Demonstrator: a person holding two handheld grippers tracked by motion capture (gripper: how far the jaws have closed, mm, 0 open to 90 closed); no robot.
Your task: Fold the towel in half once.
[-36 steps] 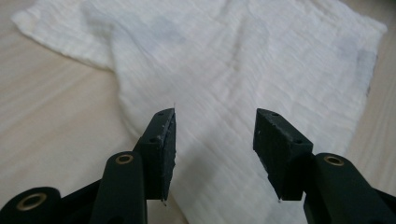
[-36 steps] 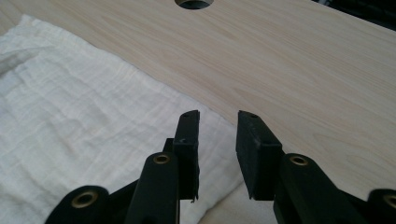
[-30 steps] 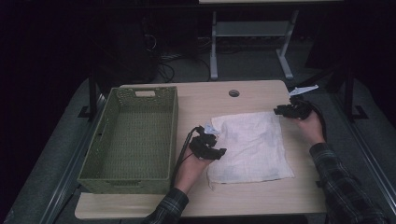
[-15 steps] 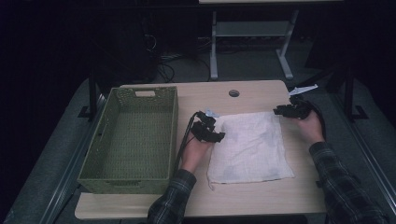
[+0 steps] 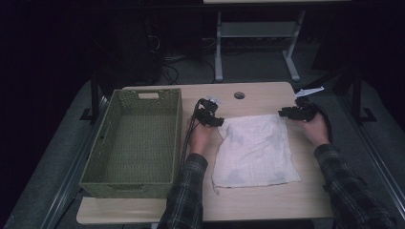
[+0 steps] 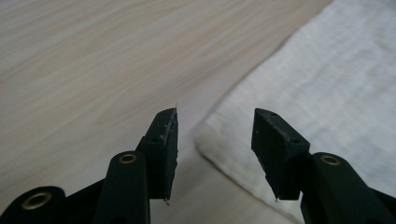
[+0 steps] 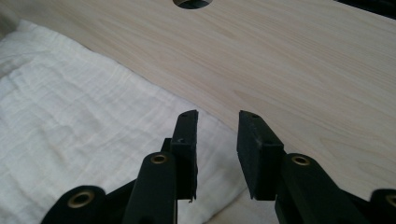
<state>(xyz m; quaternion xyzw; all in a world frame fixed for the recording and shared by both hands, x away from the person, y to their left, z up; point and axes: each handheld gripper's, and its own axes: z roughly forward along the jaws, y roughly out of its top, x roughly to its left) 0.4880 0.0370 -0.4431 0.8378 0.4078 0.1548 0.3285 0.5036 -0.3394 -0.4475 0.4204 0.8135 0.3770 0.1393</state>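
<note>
Green wicker makes up the basket [image 5: 131, 143] at the left of the pale wooden desk [image 5: 258, 98], its long side running away from the person and its inside bare. Just right of it a plaid sleeve [image 5: 184, 191] leads up to the left hand, which holds the left claw [image 5: 210, 116] at the far left corner of the white cloth [image 5: 255, 150]. In the left gripper view that left claw [image 6: 215, 135] hangs just above the desk with its jaws apart; they have just been closing a little, the rounded cloth [image 6: 327, 88] corner lies in the gap between them, and neither pad presses on it. The cloth itself lies spread flat in the middle of the desk, roughly square, with faint creases and its near edge towards the person. Beyond it, near the far edge, a round cable hole [image 5: 239, 95] is cut into the desk. At the cloth's far right corner sits the right claw [image 5: 289, 113], held low in the right hand. In the right gripper view the right claw [image 7: 217, 140] has a narrow gap between its jaws, straddling the cloth [image 7: 84, 126] edge; whether the pads pinch the fabric cannot be told.
</note>
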